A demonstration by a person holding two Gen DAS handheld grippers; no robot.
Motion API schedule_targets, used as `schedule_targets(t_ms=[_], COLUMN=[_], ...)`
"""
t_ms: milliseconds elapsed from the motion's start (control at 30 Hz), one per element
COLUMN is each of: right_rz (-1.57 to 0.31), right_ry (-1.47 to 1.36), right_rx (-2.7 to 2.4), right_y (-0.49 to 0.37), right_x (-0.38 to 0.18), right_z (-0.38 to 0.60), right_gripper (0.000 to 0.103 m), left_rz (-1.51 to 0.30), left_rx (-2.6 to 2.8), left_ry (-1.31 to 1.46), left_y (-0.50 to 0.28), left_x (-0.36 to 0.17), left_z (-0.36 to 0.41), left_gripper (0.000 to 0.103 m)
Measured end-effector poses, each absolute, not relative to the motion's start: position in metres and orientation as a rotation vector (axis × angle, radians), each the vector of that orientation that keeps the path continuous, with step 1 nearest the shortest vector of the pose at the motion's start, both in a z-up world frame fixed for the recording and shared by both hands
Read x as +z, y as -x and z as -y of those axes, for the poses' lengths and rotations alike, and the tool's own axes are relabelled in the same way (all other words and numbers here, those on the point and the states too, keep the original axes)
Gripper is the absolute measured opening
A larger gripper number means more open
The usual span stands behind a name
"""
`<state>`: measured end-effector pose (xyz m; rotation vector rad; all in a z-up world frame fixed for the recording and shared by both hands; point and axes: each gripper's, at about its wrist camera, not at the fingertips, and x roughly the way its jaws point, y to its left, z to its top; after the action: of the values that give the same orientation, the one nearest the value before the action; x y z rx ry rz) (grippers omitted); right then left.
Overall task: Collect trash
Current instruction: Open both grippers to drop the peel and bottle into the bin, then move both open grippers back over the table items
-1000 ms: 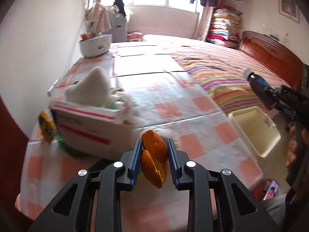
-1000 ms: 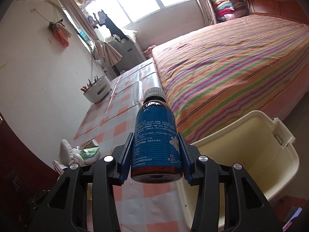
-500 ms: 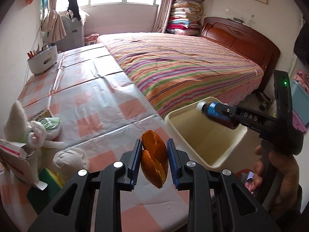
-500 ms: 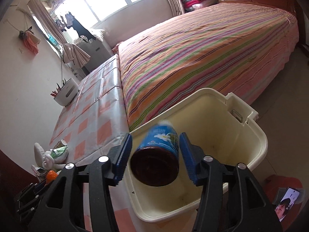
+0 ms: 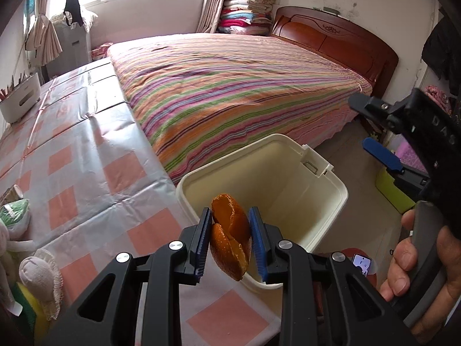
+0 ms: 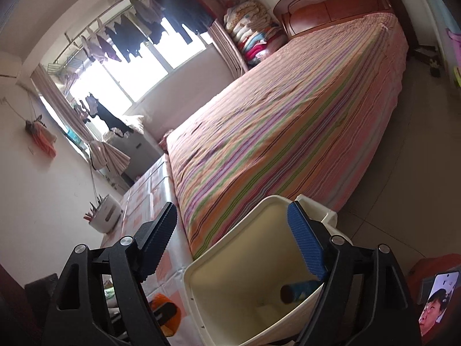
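My left gripper is shut on a piece of orange peel and holds it at the near rim of the cream trash bin beside the table. My right gripper is open and empty above the bin; it also shows at the right of the left wrist view. A brown bottle with a blue label lies on the bin's bottom. The orange peel also shows at the lower left of the right wrist view.
A table with a pink checked cloth stands against the striped bed. A stuffed toy, a green packet and a white holder sit on the table. A phone lies on the floor by the bin.
My right gripper opened and the bottle dropped into the bin. My left gripper carried the orange peel rightwards from the table to the bin's rim.
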<state>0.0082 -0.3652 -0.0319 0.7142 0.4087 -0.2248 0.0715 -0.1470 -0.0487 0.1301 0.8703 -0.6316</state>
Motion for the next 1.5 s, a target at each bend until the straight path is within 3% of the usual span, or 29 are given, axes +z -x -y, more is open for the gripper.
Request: schedule_targets(t_ms=[167,267,300,333,400,767,1267,1500], right_rz=[-0.38,-0.376,-0.372,-0.368,-0.358,-0.371,-0.585,-0.68], right_ry=[-0.739,-0.744,-0.747,-0.749,-0.749,-0.683,-0.44,-0.333], right_rx=[-0.246,-0.25,-0.251,-0.252,-0.254,-0.191,0.152,0.365], right_y=[-0.003,-0.002,-0.002,-0.002,0.0,-0.015,-0.083,-0.091], right_x=[-0.031,-0.032,-0.032,-0.031,-0.03,-0.025,-0.035,-0.046], right_z=[0.373,0.374,0.374,0.374,0.374,0.339,0.182,0.11], right_gripper=[0.079,0.079,0.079,0.079,0.079,0.081,0.082,0.082], left_rz=[-0.898,-0.902,-0.894,-0.872,-0.828,-0.488,-0.474,-0.461], left_rx=[-0.67,-0.679,-0.683,-0.675,-0.666,-0.507,-0.133,-0.024], left_ry=[-0.174,-0.2,-0.214,-0.222,-0.229,-0.237,0.004,0.044], left_y=[-0.077,-0.078,-0.078,-0.076,-0.074,-0.043,-0.079,-0.074], left_x=[-0.06,-0.063,-0.061,-0.059,-0.054,0.006,0.007,0.002], left_z=[0.178,0.19,0.192,0.192,0.19,0.082,-0.137,-0.187], left_gripper=[0.035,0.05,0.062,0.068,0.071,0.075,0.076,0.076])
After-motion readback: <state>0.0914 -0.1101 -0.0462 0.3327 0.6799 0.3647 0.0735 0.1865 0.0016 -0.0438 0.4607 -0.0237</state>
